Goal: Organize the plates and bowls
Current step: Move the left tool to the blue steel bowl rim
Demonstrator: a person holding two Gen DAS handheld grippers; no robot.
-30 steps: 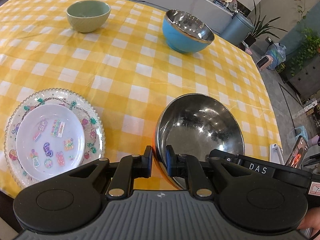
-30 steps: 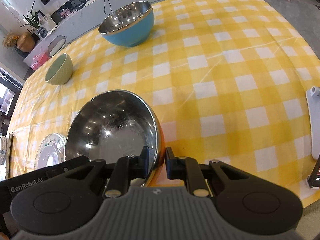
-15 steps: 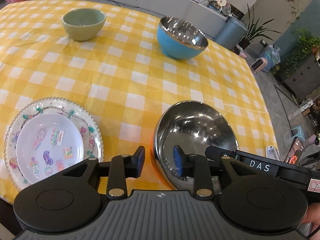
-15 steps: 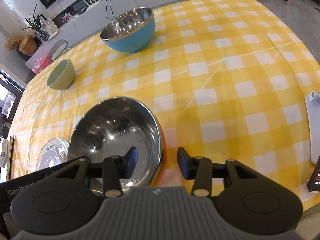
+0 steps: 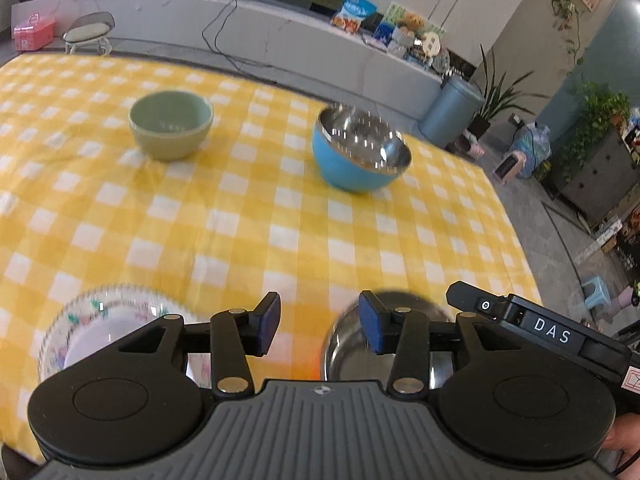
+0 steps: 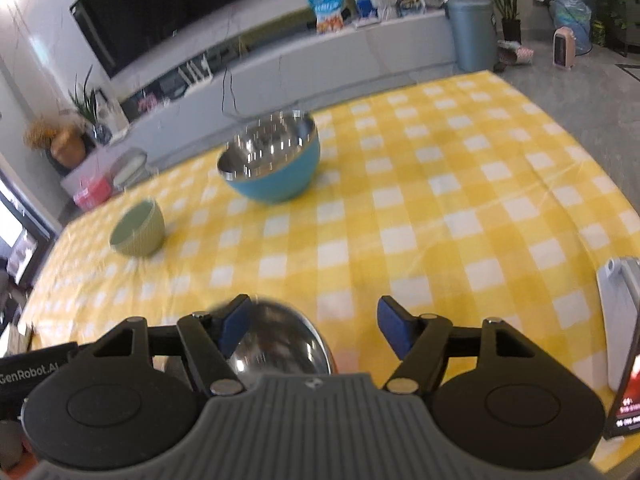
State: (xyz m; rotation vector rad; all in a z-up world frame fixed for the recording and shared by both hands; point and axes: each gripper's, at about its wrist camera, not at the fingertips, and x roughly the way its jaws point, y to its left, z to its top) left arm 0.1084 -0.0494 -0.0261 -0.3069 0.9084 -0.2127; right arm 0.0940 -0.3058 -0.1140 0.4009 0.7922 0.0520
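Observation:
A steel bowl with an orange outside [image 5: 344, 342] [image 6: 280, 344] rests on the yellow checked tablecloth [image 5: 240, 220] near the front edge. My left gripper [image 5: 319, 326] hovers above the bowl's left rim and my right gripper [image 6: 315, 326] above its right rim. Both sets of jaws are opening, and their blue pads stand clear of the rim, holding nothing. Further back are a blue bowl with a steel inside [image 5: 360, 152] [image 6: 272, 164] and a green bowl [image 5: 170, 130] [image 6: 138, 230]. A small white plate lies on a clear patterned plate [image 5: 92, 312] at the front left, partly hidden by my left gripper.
A white device [image 6: 620, 312] and a lit phone [image 6: 628, 400] lie at the table's right edge. Past the far edge run a long low cabinet, a stool [image 5: 86, 36] and a blue bin [image 5: 454, 108]. A hand shows at the bottom right of the left wrist view.
Both grippers were shut on the steel bowl's rim a second ago; they have let go, opened wide, lifted and tilted up, so the bowl now sits low in both views.

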